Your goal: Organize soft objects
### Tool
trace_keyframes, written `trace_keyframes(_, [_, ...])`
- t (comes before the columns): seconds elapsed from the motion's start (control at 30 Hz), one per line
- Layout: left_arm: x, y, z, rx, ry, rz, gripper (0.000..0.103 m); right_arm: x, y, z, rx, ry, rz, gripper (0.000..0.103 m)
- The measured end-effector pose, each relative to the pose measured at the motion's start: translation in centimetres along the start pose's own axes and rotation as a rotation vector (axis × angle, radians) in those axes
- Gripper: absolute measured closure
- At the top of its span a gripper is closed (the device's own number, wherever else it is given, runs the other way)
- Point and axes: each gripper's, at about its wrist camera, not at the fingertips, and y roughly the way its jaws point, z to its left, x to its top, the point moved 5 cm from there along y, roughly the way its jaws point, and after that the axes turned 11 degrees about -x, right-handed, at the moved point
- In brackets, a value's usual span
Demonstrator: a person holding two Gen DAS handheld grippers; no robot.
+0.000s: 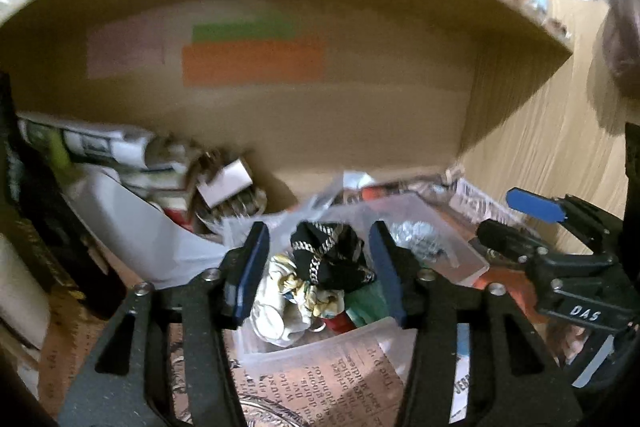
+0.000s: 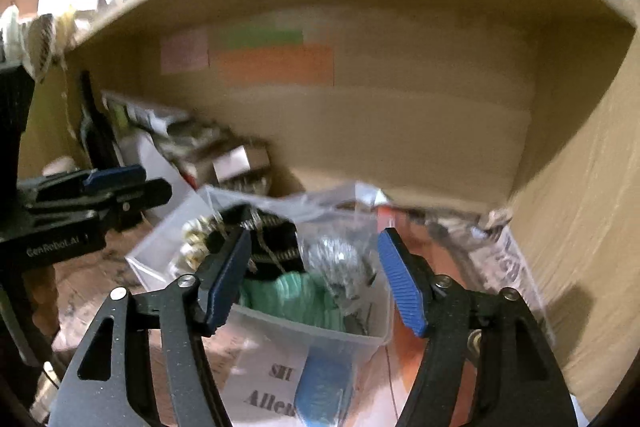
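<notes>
Soft objects (image 1: pixel 320 279) are sitting bunched in the clear bin (image 2: pixel 320 327) w/ most seemingly sorted already. Left tool (image 1: pixel 318 267) and right tool (image 2: pixel 316 279) are both hovering over it, jaws wide, gripping nothing.

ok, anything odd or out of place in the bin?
One thing: a silvery metallic scrubber-like wad sits in the clear plastic bin beside the black patterned cloth, cream cloth and green fabric. It doesn't look soft like those. Both frames are motion-blurred, so I can't confirm.
</notes>
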Motion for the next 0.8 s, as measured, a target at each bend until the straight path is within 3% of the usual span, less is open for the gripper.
trace_keyframes(0.17, [0.8, -3.3, -0.8, 0.025, 0.025, -0.088, 0.036, 1.5, -2.9, 0.0, 0.008, 0.027, -0.089, 0.036])
trace_keyframes(0.3, [1.1, -5.3, -1.3, 0.044, 0.031, -0.148, 0.017, 2.2, -5.0, 0.1, 0.009, 0.044, -0.155, 0.022])
trace_keyframes(0.43, [1.1, -6.7, -1.6, 0.053, 0.037, -0.181, 0.012, 2.4, -6.2, 0.5, 0.002, 0.043, -0.186, 0.02])
trace_keyframes(0.6, [1.2, -8.1, -1.9, 0.062, 0.041, -0.21, 0.003, 2.3, -7.1, 0.7, -0.001, 0.057, -0.209, 0.003])
trace_keyframes(0.8, [1.3, -9.3, -2.5, 0.071, 0.059, -0.231, 0.0, 2.2, -8.2, 0.7, -0.003, 0.069, -0.223, 0.0])
